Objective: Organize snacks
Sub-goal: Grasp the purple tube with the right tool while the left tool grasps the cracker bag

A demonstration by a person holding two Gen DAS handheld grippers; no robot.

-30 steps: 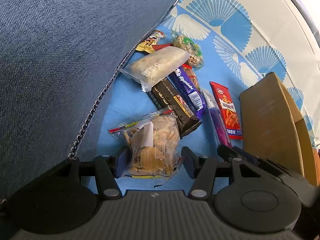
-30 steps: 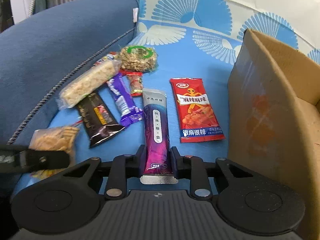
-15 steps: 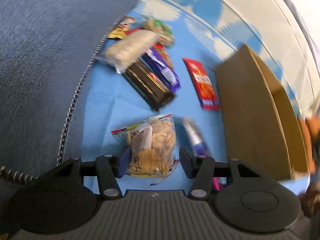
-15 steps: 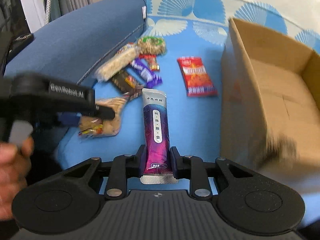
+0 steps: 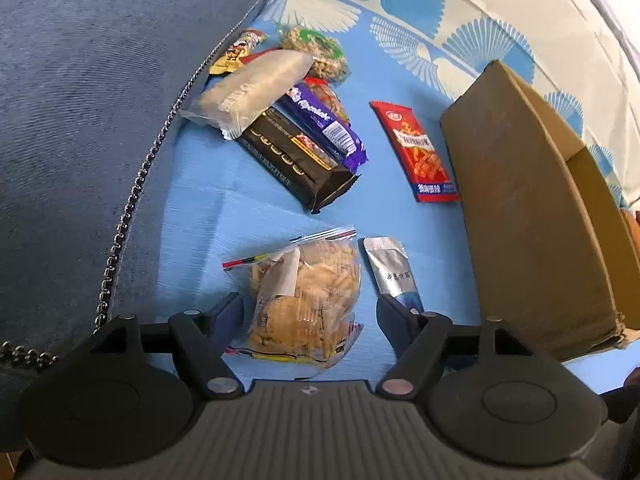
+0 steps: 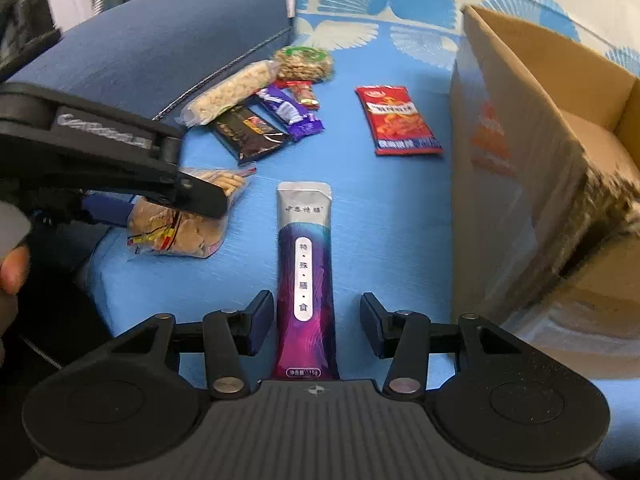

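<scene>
A clear bag of crackers (image 5: 308, 300) lies on the blue sofa cover between the fingers of my left gripper (image 5: 310, 316), which is open around it; it also shows in the right wrist view (image 6: 188, 220). A purple stick pack (image 6: 306, 280) lies between the fingers of my right gripper (image 6: 310, 320), which is open; the left finger is near its edge, the right finger stands apart. Its silver end shows in the left wrist view (image 5: 390, 268). A cardboard box (image 6: 540, 160) stands open at the right.
More snacks lie behind: a red pack (image 6: 396, 120), a black bar (image 6: 248, 132), a purple bar (image 6: 292, 110), a pale long pack (image 6: 232, 92), a nut bag (image 6: 304, 62). The dark blue sofa arm (image 5: 80, 120) rises at the left.
Both grippers have opened: the right one was shut on the purple stick pack, the left one close on the cracker bag. Both snacks now lie on the cover nearer the front edge.
</scene>
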